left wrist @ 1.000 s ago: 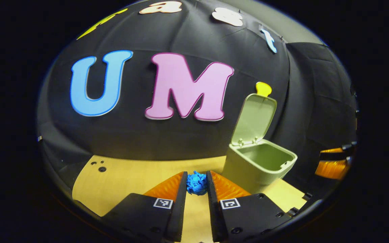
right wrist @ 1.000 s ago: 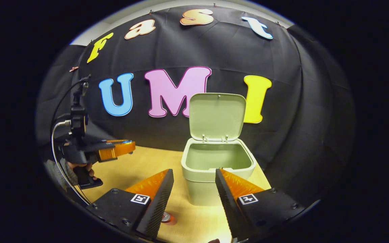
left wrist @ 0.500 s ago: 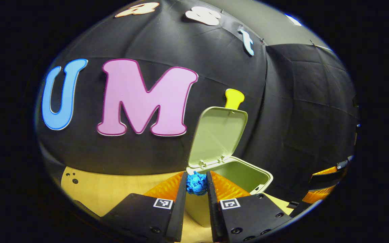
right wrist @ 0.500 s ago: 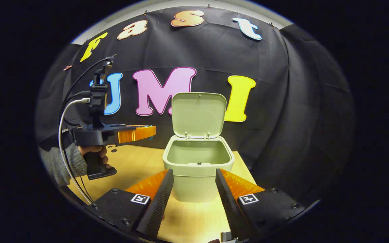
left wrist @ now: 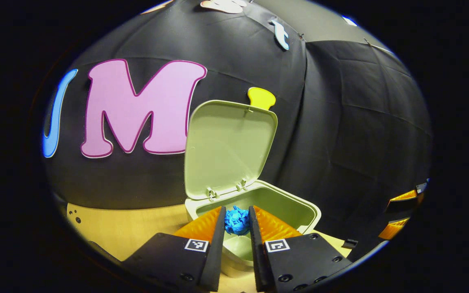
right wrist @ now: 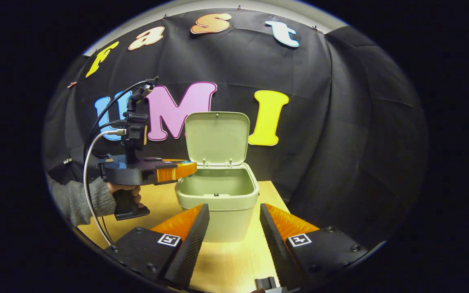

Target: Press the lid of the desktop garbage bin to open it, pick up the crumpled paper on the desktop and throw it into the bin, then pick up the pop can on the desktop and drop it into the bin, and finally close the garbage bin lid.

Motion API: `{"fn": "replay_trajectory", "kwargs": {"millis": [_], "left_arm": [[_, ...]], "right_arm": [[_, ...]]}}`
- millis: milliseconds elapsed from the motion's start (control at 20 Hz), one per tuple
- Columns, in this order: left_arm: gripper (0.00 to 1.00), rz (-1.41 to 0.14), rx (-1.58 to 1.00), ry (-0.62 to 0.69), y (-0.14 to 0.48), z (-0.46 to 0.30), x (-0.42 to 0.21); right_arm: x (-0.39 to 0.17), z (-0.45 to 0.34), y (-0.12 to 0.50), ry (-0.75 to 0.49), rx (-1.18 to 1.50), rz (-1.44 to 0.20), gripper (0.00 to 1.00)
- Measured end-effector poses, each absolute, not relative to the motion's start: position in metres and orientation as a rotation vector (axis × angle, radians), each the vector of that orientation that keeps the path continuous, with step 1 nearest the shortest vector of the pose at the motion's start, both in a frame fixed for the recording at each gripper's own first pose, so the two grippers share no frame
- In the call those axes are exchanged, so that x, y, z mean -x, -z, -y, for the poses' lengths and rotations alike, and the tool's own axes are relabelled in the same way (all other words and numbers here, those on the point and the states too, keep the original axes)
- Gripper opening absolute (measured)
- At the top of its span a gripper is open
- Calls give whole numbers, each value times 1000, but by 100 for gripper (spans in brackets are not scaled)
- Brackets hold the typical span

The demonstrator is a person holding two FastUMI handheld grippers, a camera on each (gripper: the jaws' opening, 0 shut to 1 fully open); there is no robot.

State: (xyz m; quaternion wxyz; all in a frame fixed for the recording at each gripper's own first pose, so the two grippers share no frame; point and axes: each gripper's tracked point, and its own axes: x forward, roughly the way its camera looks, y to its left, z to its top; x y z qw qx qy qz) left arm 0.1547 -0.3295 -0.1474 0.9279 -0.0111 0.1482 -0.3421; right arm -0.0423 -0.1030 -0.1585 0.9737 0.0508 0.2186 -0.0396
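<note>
The pale green bin [left wrist: 295,209] [right wrist: 218,195] stands on the wooden desktop with its lid [left wrist: 228,146] [right wrist: 217,137] raised upright. My left gripper [left wrist: 237,221] is shut on the blue crumpled paper [left wrist: 237,220] and holds it above the bin's near rim, at the edge of the opening. In the right gripper view the left gripper [right wrist: 191,169] reaches in from the left, its tips at the bin's left rim. My right gripper [right wrist: 232,211] is open with nothing between its fingers, in front of the bin.
The wooden desktop [right wrist: 234,260] [left wrist: 136,224] runs left of and in front of the bin. A hand in a grey sleeve [right wrist: 79,199] holds the left gripper's handle, with cables [right wrist: 92,162] looping up from it. The right gripper's fingers [left wrist: 401,211] show at the far right.
My left gripper has carried the blue paper rightward and closer, from beside the bin to over its rim. The right gripper's view has shifted so the bin sits farther left.
</note>
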Motion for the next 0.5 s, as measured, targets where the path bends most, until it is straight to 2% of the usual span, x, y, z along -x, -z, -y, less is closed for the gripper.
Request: {"fn": "replay_trajectory", "kwargs": {"millis": [200, 450, 500], "left_arm": [[39, -315, 10, 699, 155, 337, -159], [49, -335, 8, 706, 161, 340, -158], [48, -337, 9, 712, 161, 341, -156]], "right_arm": [[41, 111, 162, 101, -108, -447, 80], [41, 113, 165, 105, -112, -455, 80], [41, 113, 166, 103, -113, -456, 80]]}}
